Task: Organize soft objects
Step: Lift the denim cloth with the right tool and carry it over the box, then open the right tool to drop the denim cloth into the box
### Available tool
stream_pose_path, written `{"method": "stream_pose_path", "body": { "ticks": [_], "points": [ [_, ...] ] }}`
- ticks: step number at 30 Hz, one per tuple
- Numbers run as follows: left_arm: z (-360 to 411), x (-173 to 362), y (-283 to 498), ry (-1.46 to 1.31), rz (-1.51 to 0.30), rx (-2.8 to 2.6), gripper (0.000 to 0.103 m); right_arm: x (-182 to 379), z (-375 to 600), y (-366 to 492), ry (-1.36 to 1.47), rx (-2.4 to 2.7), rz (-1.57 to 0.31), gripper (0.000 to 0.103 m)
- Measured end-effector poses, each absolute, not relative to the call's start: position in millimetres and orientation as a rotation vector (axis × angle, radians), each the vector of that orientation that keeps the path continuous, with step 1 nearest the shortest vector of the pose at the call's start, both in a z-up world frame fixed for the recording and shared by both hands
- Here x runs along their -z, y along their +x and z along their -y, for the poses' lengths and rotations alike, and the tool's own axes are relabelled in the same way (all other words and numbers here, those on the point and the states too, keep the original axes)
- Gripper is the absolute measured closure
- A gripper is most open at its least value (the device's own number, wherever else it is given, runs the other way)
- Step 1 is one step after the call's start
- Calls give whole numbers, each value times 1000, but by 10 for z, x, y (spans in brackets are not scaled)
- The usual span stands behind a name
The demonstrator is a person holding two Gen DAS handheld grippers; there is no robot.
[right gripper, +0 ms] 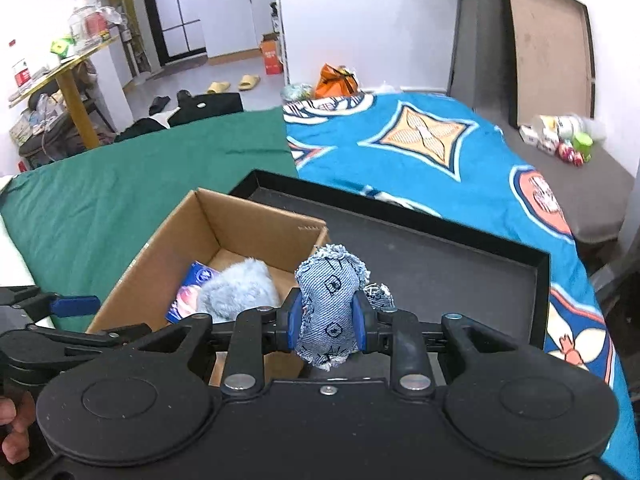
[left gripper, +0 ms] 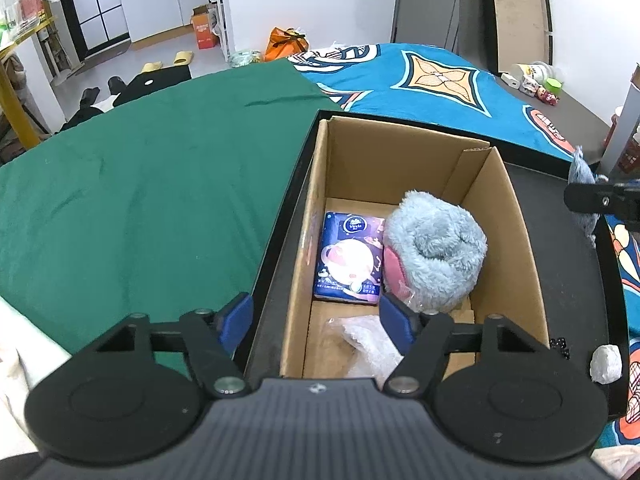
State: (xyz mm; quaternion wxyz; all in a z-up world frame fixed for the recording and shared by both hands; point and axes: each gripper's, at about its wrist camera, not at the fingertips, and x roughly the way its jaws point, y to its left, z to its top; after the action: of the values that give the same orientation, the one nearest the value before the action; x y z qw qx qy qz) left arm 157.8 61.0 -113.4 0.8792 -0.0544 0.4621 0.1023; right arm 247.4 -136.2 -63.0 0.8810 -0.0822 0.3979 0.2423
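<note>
In the left wrist view we find a green cloth (left gripper: 140, 184) filling the left half of the frame, with a blue patterned blanket (left gripper: 436, 76) across the upper right. A black tray (left gripper: 280, 236) lies over both, and a cardboard box (left gripper: 504, 216) stands open at its left end, in the centre of the frame. On the box floor we note a tissue pack (left gripper: 350, 258) at left, touching a grey-blue plush item (left gripper: 434, 254) with a pink patch at right. Clear plastic wrapping (left gripper: 370, 344) lies in the near part of the box. The left gripper (left gripper: 316, 320) occupies the bottom of the frame, jaws apart: its left blue pad sits outside the box wall, over the tray rim, and its right pad inside the box just beside the plush and the plastic. Nothing is gripped. A white crumpled wad (left gripper: 606, 364) rests on the tray at lower right.

In the right wrist view the box (right gripper: 160, 256) appears at centre left, the tissue pack (right gripper: 190, 288) and plush (right gripper: 240, 290) inside it. The right gripper (right gripper: 326, 320), bottom centre, has its jaws clamped on a frayed denim pouch (right gripper: 328, 304), held upright above the tray (right gripper: 440, 264), just right of the box's near corner. The left gripper (right gripper: 74, 306) shows at the left edge, and fingers of a hand (right gripper: 14, 428) at lower left.
</note>
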Motion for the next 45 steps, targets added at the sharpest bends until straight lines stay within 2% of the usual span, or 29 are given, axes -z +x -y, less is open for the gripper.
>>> {"method": "stream_pose_path", "body": {
  "ticks": [8,12,16,23,25,27,29,43,45],
  "points": [
    [-620,1151,1553,-102,-964,-208,57,599,1143,2508,-249,-561,-837,77],
    [-638,1175,1566,-114,-974,-208,77,604,1040,2504,-276,-576,-833,77],
    [-661,1182,1570,-121,-972,-219,85,598,937,2514,-296,-598,-822,77],
    [-708,1207,1574,-133,-976,-227,89,589,743,2593,-320,-625,-794,77],
    [-721,1217,1578,-139,-978,-226,89,577,688,2613,-324,-639,-775,72],
    [-734,1224,1584,-144,-981,-225,90,569,661,2642,-327,-626,-762,59],
    [-743,1229,1584,-150,-981,-222,90,560,677,2677,-316,-610,-762,54],
    [-745,1225,1588,-150,-984,-228,89,489,1313,2767,-185,-545,-860,51],
    [-730,1213,1587,-141,-976,-233,88,524,1431,2766,-158,-535,-893,48]
  ]
}}
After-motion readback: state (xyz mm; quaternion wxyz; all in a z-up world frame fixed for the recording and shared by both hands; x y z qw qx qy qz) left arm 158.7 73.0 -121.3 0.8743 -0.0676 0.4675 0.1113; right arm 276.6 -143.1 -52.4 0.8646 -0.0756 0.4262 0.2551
